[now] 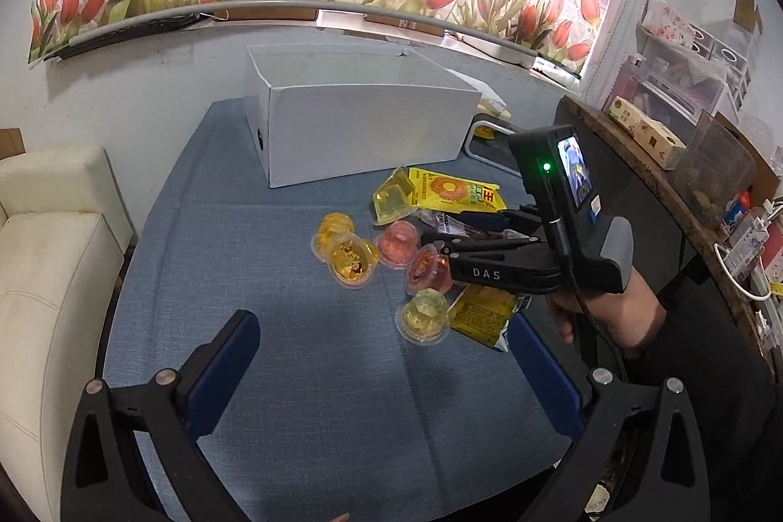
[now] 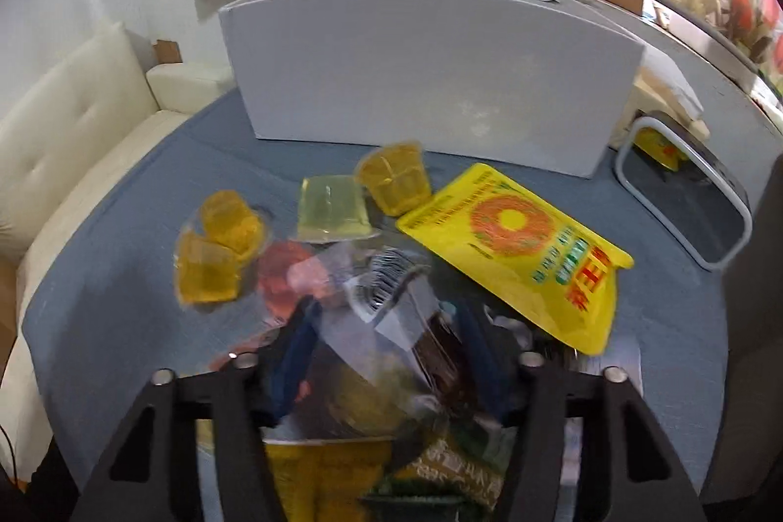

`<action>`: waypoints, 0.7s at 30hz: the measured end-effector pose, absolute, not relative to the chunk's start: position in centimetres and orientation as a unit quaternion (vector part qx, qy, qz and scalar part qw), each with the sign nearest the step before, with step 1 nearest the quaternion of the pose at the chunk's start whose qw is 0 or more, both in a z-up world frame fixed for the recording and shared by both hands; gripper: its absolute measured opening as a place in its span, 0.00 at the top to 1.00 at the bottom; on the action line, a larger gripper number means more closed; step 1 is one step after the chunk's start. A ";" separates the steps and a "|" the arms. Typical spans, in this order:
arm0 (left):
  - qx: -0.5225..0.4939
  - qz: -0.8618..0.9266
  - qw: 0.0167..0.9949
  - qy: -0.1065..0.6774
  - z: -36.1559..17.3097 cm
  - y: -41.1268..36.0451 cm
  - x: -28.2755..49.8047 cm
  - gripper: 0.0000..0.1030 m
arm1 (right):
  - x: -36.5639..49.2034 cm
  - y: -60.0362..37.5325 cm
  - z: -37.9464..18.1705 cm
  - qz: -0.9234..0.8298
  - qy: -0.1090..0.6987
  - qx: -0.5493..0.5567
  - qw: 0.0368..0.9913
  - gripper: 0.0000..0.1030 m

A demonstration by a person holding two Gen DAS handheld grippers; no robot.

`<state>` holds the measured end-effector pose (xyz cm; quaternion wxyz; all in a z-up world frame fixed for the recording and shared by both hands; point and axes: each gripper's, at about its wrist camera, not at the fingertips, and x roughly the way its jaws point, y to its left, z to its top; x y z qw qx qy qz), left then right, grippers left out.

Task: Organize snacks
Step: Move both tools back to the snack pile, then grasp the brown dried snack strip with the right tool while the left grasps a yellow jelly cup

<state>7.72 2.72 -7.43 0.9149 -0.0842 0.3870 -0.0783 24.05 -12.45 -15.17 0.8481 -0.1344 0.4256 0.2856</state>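
Note:
Snacks lie in a pile on the blue tablecloth point(image 1: 303, 375): yellow jelly cups point(image 1: 345, 250), pink jelly cups point(image 1: 399, 243), a pale jelly cup point(image 1: 425, 316) and yellow snack packets point(image 1: 455, 192). A white open box point(image 1: 362, 121) stands behind them. My right gripper point(image 1: 440, 236) reaches into the pile from the right; in the right wrist view it point(image 2: 386, 316) is shut on a clear plastic snack packet point(image 2: 391, 302), which sits between the blue pads. My left gripper point(image 1: 386, 355) is open and empty, low over the cloth in front of the pile.
A cream sofa point(image 1: 44, 277) stands left of the table. A dark counter with boxes and clutter point(image 1: 685, 160) runs along the right. A grey-framed dark tray point(image 2: 685, 209) lies right of the box. The tulip-print wall is behind.

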 end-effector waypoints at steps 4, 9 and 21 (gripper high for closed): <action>-0.085 -0.076 0.914 0.388 -7.6 2.6 7.9 0.00 | 23.4 -12.3 -14.4 0.294 0.411 -0.136 0.852 0.58; -0.084 -0.078 0.914 0.390 -7.8 2.3 8.3 0.00 | 22.2 -12.2 -12.9 0.287 0.384 -0.165 0.862 0.94; -0.080 -0.079 0.913 0.393 -8.0 1.6 9.0 0.00 | 20.6 -13.2 -9.8 0.284 0.332 -0.190 0.879 0.97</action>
